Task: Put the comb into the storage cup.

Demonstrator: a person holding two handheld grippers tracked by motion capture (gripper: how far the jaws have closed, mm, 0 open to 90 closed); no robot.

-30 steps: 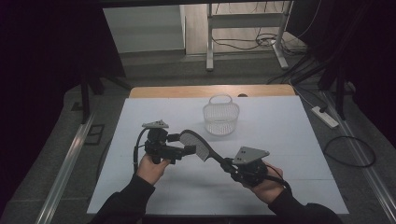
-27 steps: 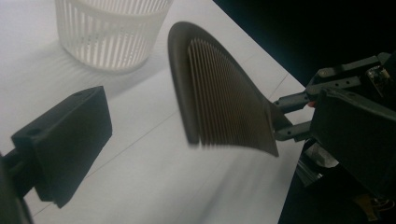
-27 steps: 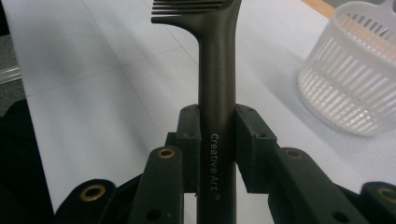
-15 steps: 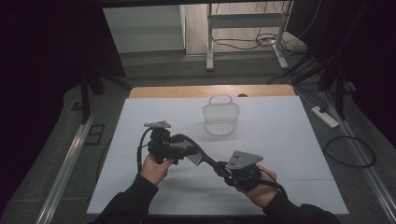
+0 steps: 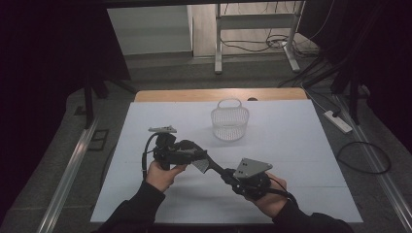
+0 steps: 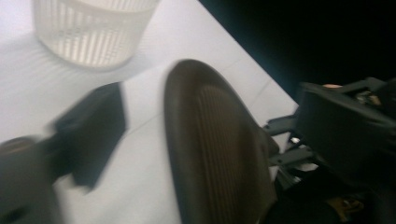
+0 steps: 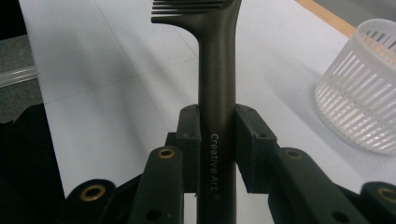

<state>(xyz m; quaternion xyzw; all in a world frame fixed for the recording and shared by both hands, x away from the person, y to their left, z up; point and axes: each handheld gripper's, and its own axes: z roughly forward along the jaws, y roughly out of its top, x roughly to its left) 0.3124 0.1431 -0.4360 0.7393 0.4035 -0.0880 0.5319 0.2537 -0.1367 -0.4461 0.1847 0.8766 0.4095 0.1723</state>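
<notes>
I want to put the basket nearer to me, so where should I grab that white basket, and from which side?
Grip the basket by its handle, coming straight down from above. The handle arches over the open top and the basket stands upright on the table, apart from both grippers. Its slatted wall looks too wide and round for two jaws. The right gripper would first have to release the comb.

Wood table [image 5: 194, 95] w/ white sheet [image 5: 301, 145]; white basket [image 5: 230, 123] on it.
</notes>
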